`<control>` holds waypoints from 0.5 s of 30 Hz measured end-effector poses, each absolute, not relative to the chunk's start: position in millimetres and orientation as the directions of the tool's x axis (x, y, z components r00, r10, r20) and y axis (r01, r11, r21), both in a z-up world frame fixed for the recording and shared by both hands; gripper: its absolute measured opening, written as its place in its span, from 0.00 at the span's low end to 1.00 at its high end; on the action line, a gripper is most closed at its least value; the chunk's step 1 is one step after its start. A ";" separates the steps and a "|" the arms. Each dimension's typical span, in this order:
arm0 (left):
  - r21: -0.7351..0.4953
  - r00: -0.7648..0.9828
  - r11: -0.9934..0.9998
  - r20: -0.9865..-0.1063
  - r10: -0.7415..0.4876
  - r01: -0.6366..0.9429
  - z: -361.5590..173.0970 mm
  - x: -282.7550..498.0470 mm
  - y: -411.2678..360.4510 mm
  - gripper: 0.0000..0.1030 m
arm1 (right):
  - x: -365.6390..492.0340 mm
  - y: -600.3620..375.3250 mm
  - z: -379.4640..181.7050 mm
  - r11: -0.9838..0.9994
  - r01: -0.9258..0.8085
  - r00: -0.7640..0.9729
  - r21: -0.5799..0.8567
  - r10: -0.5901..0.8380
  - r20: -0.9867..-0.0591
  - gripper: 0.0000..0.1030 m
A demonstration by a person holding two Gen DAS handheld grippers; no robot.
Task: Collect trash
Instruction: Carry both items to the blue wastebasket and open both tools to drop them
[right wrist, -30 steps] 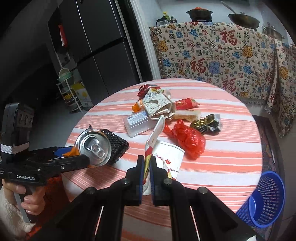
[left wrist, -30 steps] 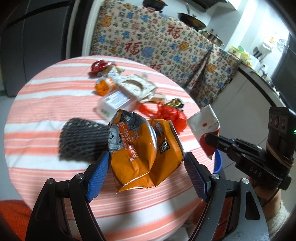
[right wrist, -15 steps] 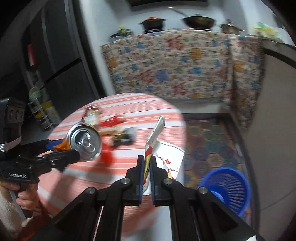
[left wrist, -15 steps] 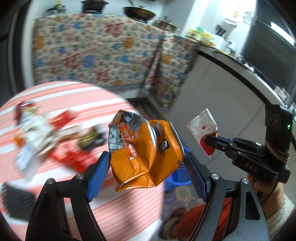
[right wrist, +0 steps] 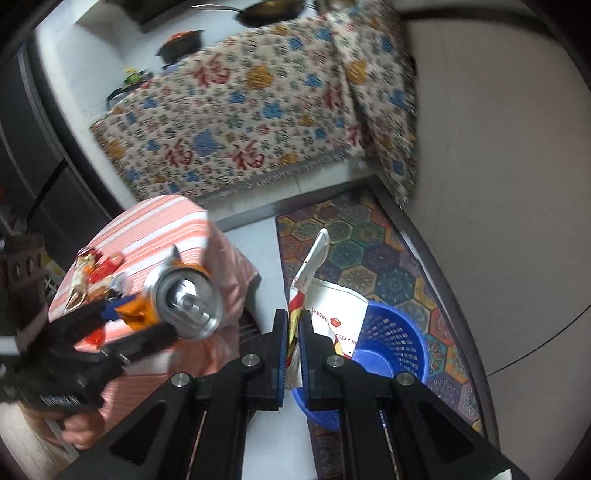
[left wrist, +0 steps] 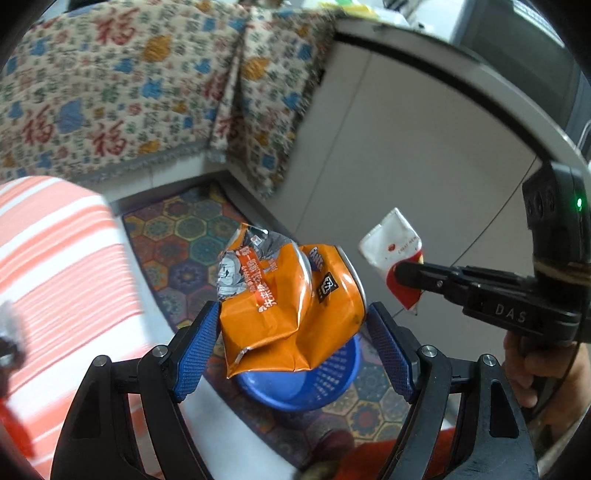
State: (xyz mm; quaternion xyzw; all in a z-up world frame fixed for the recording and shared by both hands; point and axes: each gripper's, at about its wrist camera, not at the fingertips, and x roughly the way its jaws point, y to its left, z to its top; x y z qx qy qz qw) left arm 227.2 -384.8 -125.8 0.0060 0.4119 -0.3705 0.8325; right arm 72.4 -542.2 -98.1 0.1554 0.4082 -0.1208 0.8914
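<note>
— Two loads? Where's each?
— Left gripper [left wrist: 291,332], jaws clamped on an orange can [left wrist: 328,295] and wrapper [left wrist: 255,306], can lying crosswise over the blue basket [left wrist: 332,384].
— Right gripper [right wrist: 291,347]?
— Jaws pinching a paper cup [right wrist: 332,314], flattened end pointing up.

A home kitchen, it seems, though the far counter is blurred: a black frying pan [right wrist: 271,13] and a dark lidded pot [right wrist: 181,46] sit above a floral patterned cloth with red characters [right wrist: 236,122]. Nearer are a round table in an orange-and-white striped cloth [right wrist: 155,236] and a hexagon-patterned floor mat [right wrist: 373,254].
</note>
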 end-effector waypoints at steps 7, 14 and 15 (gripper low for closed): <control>-0.252 0.353 0.710 -0.730 -0.586 0.658 -164.5 235.7 -431.5 0.78 | 74.5 -588.0 -135.1 0.878 0.409 0.608 0.249 -0.059 -0.792 0.06; -0.229 0.333 0.704 -0.756 -0.563 0.672 -199.2 246.5 -459.5 0.78 | 81.1 -624.6 -165.4 0.830 0.474 0.580 0.294 -0.042 -0.814 0.06; -0.223 0.332 0.700 -0.757 -0.563 0.678 -202.6 247.8 -463.7 0.78 | 82.5 -630.3 -169.7 0.825 0.479 0.573 0.299 -0.036 -0.819 0.06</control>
